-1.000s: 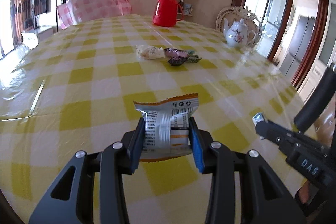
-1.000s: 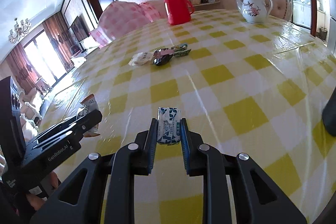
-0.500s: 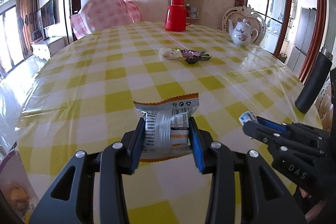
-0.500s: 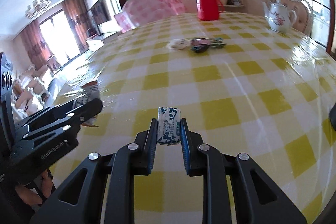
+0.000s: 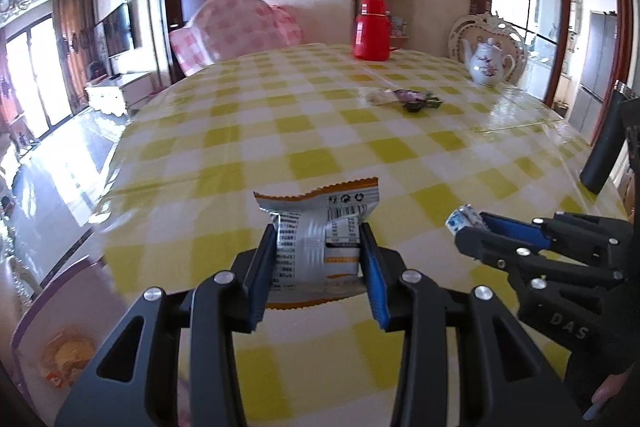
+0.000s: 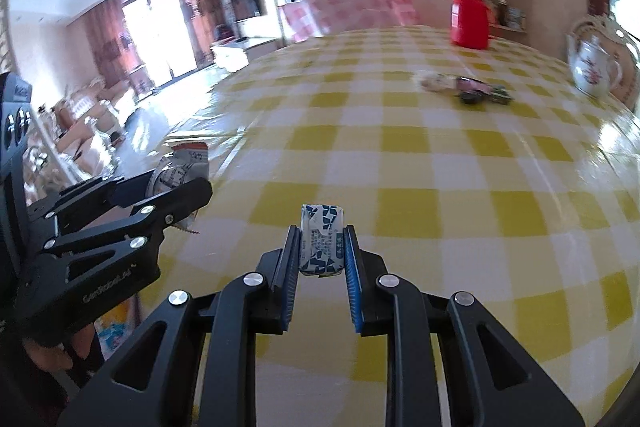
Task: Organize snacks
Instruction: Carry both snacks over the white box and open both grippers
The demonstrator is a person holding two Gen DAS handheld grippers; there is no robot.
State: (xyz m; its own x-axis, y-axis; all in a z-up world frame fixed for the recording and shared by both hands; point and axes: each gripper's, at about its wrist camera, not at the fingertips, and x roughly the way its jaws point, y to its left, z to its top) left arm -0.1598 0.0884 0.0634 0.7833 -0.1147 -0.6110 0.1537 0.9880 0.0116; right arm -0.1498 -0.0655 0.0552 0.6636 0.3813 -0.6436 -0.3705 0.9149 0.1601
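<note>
The left tool (image 5: 318, 259) is closed on a silver and orange snack packet (image 5: 318, 227), which is pressed between its blue pads and held above the near part of the desk (image 5: 320, 143). The right tool (image 6: 322, 255) is closed on a small white and blue candy (image 6: 322, 239), also held above the yellow checked cloth. The two tools are seen side by side, near each other but apart. Farther on the desk a small group of wrapped snacks (image 5: 404, 98) is lying together. Behind them a red thermos (image 5: 371, 29) and a white teapot (image 5: 489, 63) are placed near the far edge
</note>
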